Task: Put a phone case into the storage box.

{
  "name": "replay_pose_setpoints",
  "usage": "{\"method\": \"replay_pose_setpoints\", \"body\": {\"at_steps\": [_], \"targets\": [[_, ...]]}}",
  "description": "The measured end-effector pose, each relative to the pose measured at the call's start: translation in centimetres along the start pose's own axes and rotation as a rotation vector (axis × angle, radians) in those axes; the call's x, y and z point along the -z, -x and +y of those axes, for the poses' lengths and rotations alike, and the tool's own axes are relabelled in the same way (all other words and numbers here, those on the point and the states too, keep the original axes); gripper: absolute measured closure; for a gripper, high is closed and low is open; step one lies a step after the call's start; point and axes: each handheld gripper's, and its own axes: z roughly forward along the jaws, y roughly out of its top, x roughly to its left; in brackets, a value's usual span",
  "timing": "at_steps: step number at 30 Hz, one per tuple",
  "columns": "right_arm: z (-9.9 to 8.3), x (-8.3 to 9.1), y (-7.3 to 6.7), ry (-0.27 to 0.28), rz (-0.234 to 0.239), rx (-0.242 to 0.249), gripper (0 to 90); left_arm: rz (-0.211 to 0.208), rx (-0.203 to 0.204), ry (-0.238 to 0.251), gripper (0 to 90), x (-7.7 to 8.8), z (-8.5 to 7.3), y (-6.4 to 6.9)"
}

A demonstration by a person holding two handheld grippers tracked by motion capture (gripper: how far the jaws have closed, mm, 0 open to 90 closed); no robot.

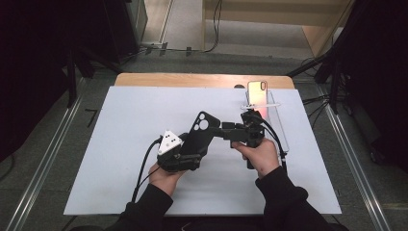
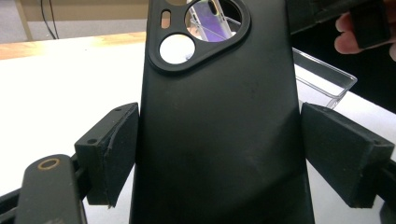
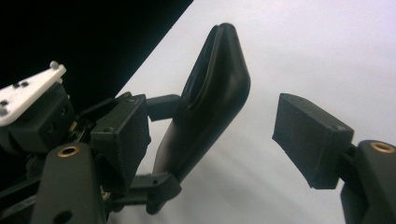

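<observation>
A black phone case (image 1: 199, 131) with a rounded camera cut-out stands tilted above the white mat, its lower half held by my left gripper (image 1: 189, 150). In the left gripper view the case (image 2: 219, 121) sits between both pads, and the left gripper (image 2: 219, 154) is shut on its sides. My right gripper (image 1: 220, 129) reaches in from the right at the case's upper end. In the right gripper view the right gripper (image 3: 210, 121) is open, the case's top (image 3: 219, 93) lying between its pads close to the left one.
A phone (image 1: 256, 92) stands upright at the far end of a clear plastic tray (image 1: 278, 122) on the right of the white mat (image 1: 120, 144). The tray's corner (image 2: 327, 79) lies just behind the case. Floor rails run along both sides of the table.
</observation>
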Motion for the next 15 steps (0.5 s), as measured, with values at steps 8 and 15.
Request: {"method": "replay_pose_setpoints", "body": {"at_steps": [8,15], "targets": [[0.6,-1.1,0.5,0.001,0.018,-0.036,27.6,0.002,-0.016,0.015,14.8,-0.1,-0.4,0.3],[0.9,-1.8,1.0,-0.004,0.048,-0.074,43.9,0.006,-0.009,0.019,14.7,-0.1,-0.5,0.4]]}}
